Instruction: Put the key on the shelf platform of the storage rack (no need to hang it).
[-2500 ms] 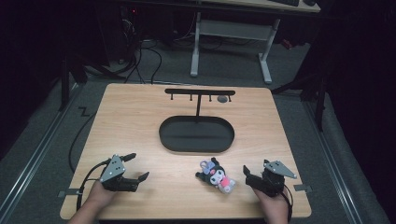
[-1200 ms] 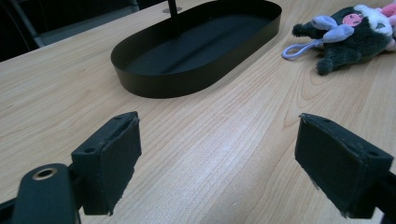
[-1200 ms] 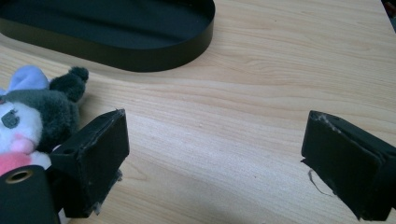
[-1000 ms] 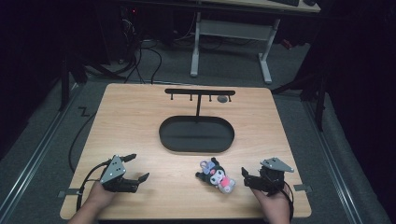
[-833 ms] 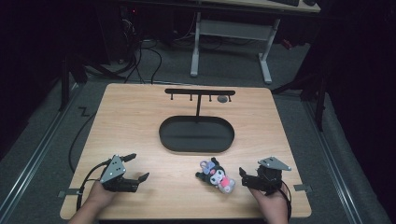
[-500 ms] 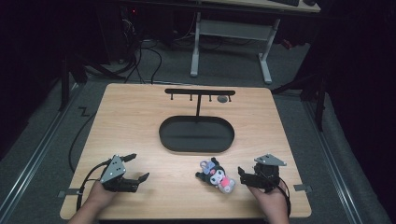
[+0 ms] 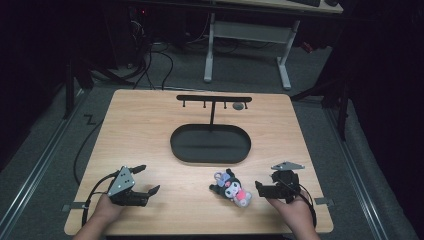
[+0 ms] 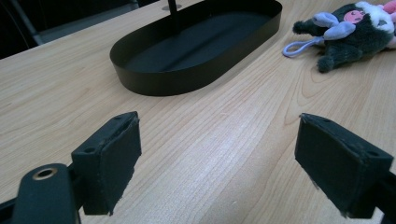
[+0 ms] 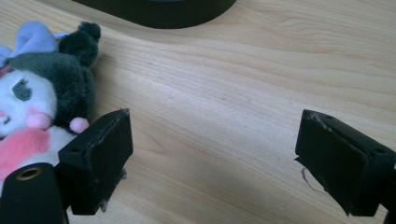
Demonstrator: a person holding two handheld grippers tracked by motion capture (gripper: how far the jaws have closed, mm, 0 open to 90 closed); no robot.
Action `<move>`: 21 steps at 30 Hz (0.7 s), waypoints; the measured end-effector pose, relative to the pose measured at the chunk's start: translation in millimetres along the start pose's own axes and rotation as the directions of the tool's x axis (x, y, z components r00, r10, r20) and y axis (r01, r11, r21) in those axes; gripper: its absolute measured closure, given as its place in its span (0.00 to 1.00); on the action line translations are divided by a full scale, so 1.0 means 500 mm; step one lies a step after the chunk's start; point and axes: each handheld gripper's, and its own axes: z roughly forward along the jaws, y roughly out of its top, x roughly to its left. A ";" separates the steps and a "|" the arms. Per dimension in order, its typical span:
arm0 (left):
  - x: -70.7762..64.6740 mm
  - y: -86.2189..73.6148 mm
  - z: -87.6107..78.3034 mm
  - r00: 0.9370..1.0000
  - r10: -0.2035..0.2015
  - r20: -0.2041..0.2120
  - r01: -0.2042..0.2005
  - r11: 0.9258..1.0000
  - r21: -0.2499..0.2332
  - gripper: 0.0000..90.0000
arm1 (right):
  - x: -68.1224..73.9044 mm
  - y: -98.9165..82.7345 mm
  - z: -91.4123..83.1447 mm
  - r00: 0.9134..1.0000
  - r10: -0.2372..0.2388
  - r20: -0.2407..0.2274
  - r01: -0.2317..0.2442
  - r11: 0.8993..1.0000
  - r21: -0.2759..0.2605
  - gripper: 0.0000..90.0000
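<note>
The high view looks from above the person's side, forward and down, and takes the whole wooden table [image 7: 150, 130] with some floor behind it. The left gripper view sits low, close over the table surface, and faces across it toward the black oval tray [image 8: 196, 70] and the plush toy [image 8: 350, 28]. The right gripper view is also low and very near, with the same toy [image 9: 37, 107] at its left edge. All three views share the toy and the tray.
</note>
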 end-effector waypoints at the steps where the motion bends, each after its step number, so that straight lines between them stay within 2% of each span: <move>1: 0.000 0.000 0.000 1.000 0.001 -0.002 -0.001 1.000 -0.001 0.17 | -0.001 0.001 0.000 1.000 0.004 -0.006 -0.004 1.000 0.007 0.12; 4: -0.001 0.000 0.001 1.000 0.002 -0.002 -0.002 1.000 -0.002 0.17 | -0.003 0.005 -0.001 1.000 0.009 -0.012 -0.008 1.000 0.027 0.13; 13: 0.000 0.000 0.001 1.000 -0.002 -0.002 0.002 1.000 -0.002 0.17 | -0.012 0.010 0.003 1.000 -0.031 0.000 0.031 0.995 0.095 0.13; 21: 0.000 0.000 0.001 1.000 0.000 -0.001 0.000 1.000 -0.001 0.17 | -0.021 0.011 0.005 0.998 -0.059 0.016 0.056 0.983 0.176 0.12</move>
